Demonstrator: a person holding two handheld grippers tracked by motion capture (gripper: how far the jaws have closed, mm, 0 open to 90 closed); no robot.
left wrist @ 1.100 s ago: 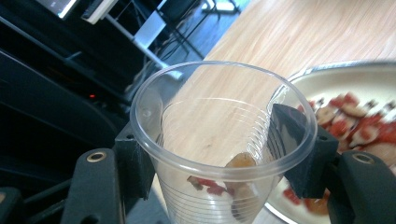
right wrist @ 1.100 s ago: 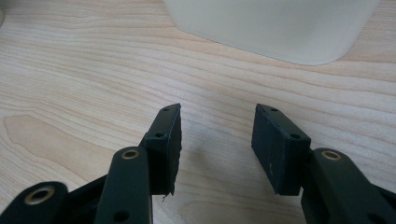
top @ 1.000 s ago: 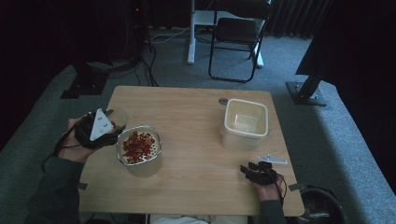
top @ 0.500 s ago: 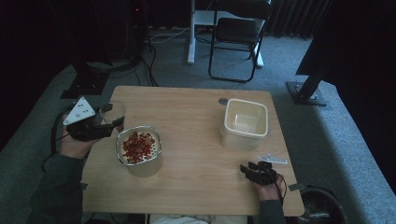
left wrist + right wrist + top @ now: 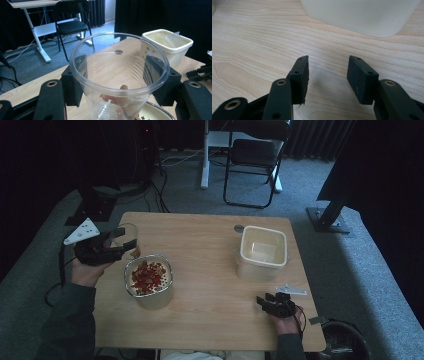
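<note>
The left hand-held gripper (image 5: 120,241) holds a clear plastic cup (image 5: 117,75); its two black pads press the cup wall from opposite sides just below the rim, so the cup cannot slip down through the grip. In the left gripper view the cup stands upright with its mouth open to the camera. A few reddish pieces lie at its bottom; what they are cannot be told.

Directly below and ahead of this hand-held gripper sits a metal bowl (image 5: 148,281) of red and brown pieces, its rim visible under the cup in the left gripper view. The cup is carried at the bowl's far-left edge, clear of the counter (image 5: 205,295). Judged from this placement, the cup serves to move the bowl's contents by scooping or pouring; which of the two cannot be told.

A white plastic tub (image 5: 263,251) stands farther ahead and to the right of the left hand-held gripper, across the counter. It appears empty and uncovered, which suits a receiving container.

The right hand-held gripper (image 5: 327,77) rests low over the counter with its jaws apart and nothing between them. The tub's near wall lies just ahead of it. This placement suggests a waiting position from which the tub can be steadied if needed.

A small white flat item (image 5: 291,290) lies on the counter just beyond the right hand-held gripper; its kind cannot be told.
</note>
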